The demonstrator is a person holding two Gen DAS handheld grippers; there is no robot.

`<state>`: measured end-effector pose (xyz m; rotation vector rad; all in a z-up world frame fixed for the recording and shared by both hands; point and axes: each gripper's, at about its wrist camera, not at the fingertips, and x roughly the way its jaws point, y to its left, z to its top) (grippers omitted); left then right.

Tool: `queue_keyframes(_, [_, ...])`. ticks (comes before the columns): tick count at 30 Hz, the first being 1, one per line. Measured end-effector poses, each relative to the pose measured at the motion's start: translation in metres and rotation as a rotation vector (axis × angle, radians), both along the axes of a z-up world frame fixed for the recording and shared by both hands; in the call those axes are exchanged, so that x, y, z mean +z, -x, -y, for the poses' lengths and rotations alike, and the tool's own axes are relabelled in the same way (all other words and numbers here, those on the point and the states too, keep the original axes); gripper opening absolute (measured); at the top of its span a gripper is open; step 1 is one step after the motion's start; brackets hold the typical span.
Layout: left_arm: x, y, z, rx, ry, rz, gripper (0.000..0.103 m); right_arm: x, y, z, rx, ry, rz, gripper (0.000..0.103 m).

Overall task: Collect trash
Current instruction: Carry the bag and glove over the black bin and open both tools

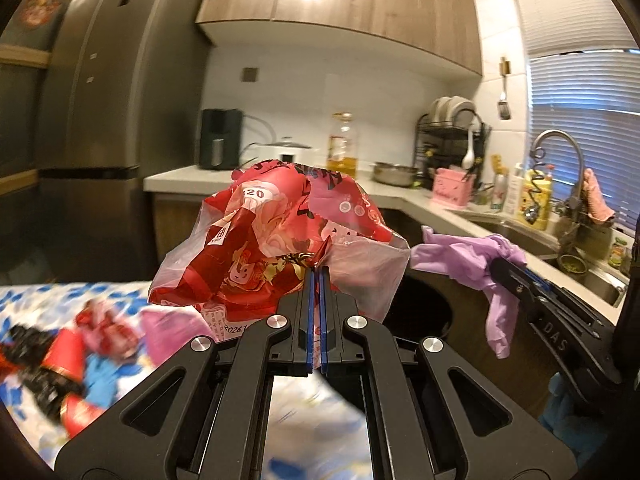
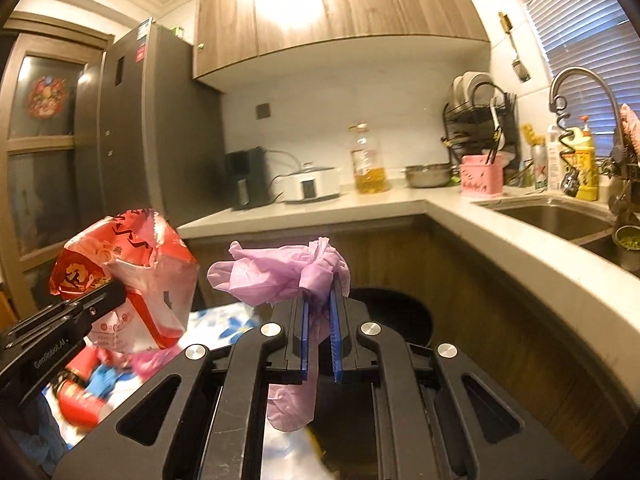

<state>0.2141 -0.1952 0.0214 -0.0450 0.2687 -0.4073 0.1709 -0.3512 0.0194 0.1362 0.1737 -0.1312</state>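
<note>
Left claw (image 1: pixel 316 276), centre of the left wrist view: clenched on a crumpled red-and-clear wrapper (image 1: pixel 272 240), held up in the air. Right claw (image 2: pixel 320 300), centre of the right wrist view: clamped on a limp purple glove (image 2: pixel 280 276), one end dangling below the pads. Behind both, lower centre: dark round bin (image 2: pixel 404 316) against the wooden cabinet. Lower left: more red, blue and pink litter (image 1: pixel 76 356), blurred, on a floral tabletop (image 1: pixel 36 300).

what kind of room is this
A home kitchen, most likely: a tall grey steel fridge, a steel sink with a curved tap, and a black wire dish rack with plates on the pale countertop.
</note>
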Motion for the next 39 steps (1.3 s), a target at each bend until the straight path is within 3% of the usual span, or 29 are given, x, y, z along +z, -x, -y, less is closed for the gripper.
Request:
queue_keyframes(8, [0.007, -0.042, 0.053, -0.059, 0.005, 0.037, 0.001, 0.021, -0.022, 0.035, -0.069, 0.005, 0.072, 0.01])
queue_keyframes(13, [0.001, -0.06, 0.076, -0.084, -0.005, 0.042, 0.001, 0.018, -0.034, 0.044, -0.078, 0.014, 0.075, 0.01])
queue_keyframes(39, [-0.034, -0.11, 0.113, -0.143, -0.023, -0.026, 0.002, -0.012, -0.078, 0.061, -0.054, -0.05, 0.008, 0.012])
